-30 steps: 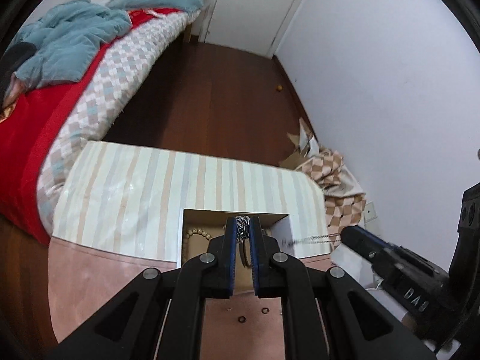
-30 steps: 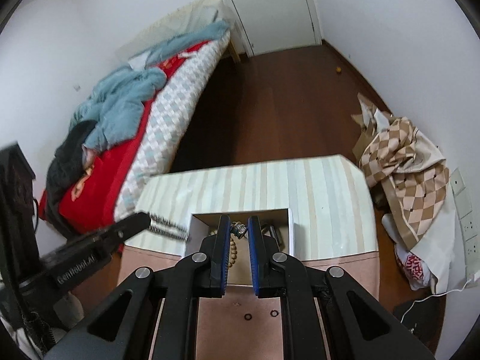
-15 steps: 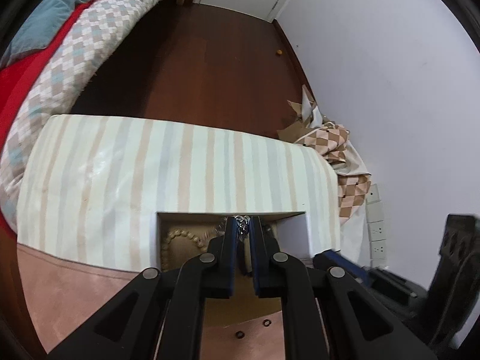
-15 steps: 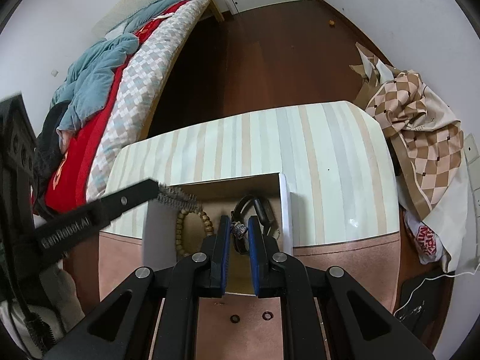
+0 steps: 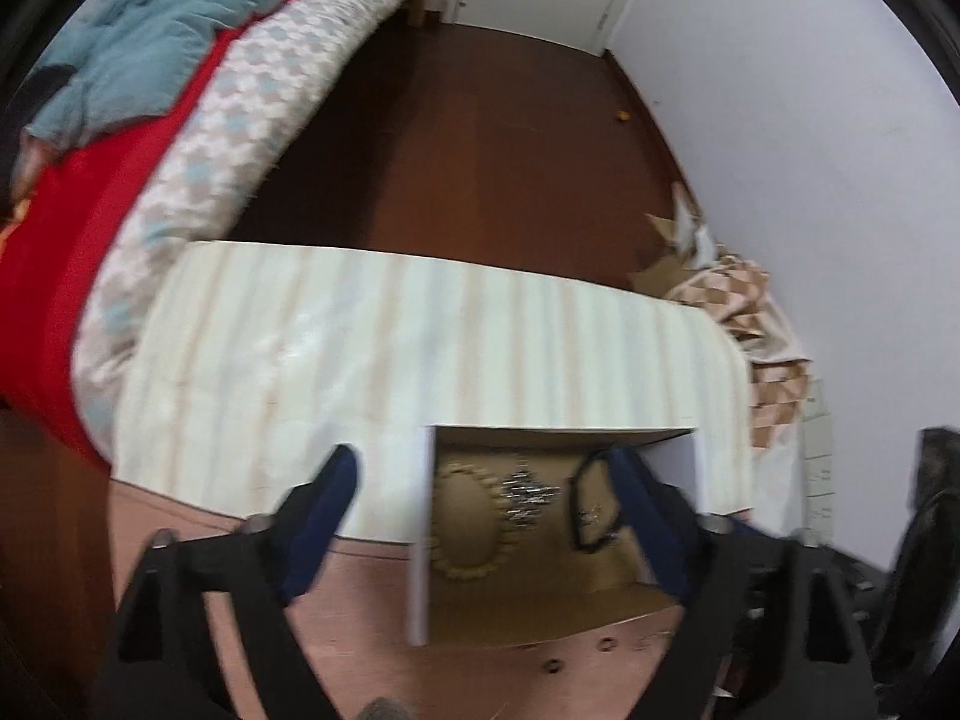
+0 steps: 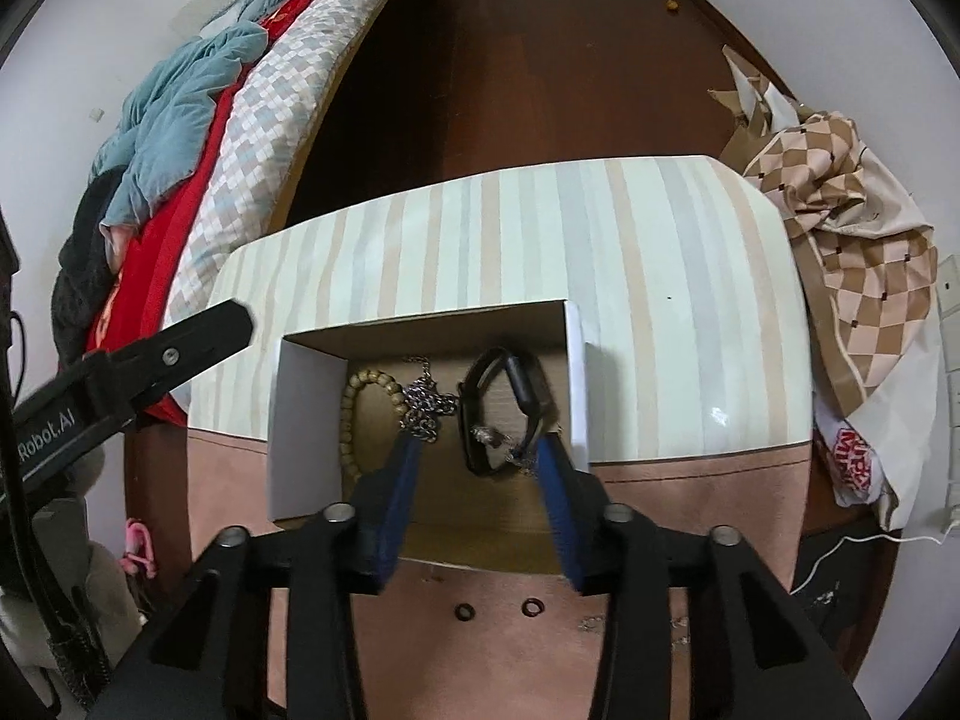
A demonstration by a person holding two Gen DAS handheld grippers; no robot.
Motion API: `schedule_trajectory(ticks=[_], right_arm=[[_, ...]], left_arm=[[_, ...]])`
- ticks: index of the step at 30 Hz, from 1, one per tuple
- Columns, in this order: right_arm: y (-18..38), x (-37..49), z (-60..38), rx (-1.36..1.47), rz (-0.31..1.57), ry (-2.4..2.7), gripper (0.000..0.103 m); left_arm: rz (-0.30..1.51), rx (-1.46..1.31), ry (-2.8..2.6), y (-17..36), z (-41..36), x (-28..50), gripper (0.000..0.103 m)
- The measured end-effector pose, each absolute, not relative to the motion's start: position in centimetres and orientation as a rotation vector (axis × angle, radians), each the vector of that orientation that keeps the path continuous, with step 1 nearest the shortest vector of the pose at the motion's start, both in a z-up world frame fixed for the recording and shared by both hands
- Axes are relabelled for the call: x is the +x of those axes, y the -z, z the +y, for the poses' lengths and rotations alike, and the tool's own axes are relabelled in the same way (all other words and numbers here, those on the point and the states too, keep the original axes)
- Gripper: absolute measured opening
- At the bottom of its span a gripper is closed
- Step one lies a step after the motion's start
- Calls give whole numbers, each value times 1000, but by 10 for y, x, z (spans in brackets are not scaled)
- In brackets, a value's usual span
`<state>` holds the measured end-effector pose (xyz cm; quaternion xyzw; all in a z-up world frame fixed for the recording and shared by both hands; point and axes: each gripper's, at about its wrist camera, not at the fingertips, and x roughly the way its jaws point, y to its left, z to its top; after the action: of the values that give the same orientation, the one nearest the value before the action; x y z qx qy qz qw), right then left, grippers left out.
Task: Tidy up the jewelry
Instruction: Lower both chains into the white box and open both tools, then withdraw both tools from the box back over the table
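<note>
both grippers spread wide, nothing held. left gripper [image 5: 483, 483] hovers over the near left part of the cardboard box [image 5: 420, 516], its left finger [image 5: 327, 492] over the striped tablecloth [image 5: 420, 324] outside the box's left wall, its right finger [image 5: 645, 516] inside the box by the right wall; this view is motion-blurred. right gripper [image 6: 477, 459] sits low at the box [image 6: 306, 420] with both blue-padded fingers inside it, left fingertip [image 6: 408, 450] touching or just beside the silver chain [image 6: 427, 408], right fingertip [image 6: 547, 450] just beside the black wristband [image 6: 501, 408]. the jewelry all lies on the box floor: wooden bead bracelet [image 6: 360, 414] at the left, silver chain piled in the middle overlapping the bracelet's right edge, black wristband on the right with a small silver ring-like piece [image 6: 489, 437] inside its loop, fine chain trailing off it toward the right fingertip. in the left wrist view same order: bead bracelet [image 5: 474, 522], silver chain [image 5: 528, 495], black wristband [image 5: 591, 504]. the left gripper's finger [image 6: 198, 342] shows in the right wrist view over the table's left edge, clear of the box. box is open-topped, white outside, brown inside, sitting across the seam where the striped cloth meets the pink mat [image 6: 690, 516]. two small dark rings [image 6: 498, 607] lie on the pink mat just near of the box. bed with red and checked bedding [image 6: 252, 138] beyond the table to the left, checked cloth heap [image 6: 840, 228] on the floor to the right.
</note>
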<state>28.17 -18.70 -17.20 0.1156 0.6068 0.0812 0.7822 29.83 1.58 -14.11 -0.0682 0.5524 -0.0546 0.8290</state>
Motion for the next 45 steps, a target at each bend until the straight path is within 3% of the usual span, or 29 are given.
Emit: schedule_trajectory(ticks=[4,6,11,24,45], right_arm=[[163,273,-182,135,1272,-111,72],[161,270,-181,83,1263,-73,90],[164,259,-179,-13,1246,5,99],[139,214,-176,-44,1165,66,99],[15,97,-182,-21,879,94,99]], left_arm=[[1135,-49,23,145,23,283,102],[1115,-13,-9,147,25,274,103],[1104,20,-45,154,28,256,103],[1044,19,-51,127,22,206,103],[835,-16,-7,31,17,101,103]])
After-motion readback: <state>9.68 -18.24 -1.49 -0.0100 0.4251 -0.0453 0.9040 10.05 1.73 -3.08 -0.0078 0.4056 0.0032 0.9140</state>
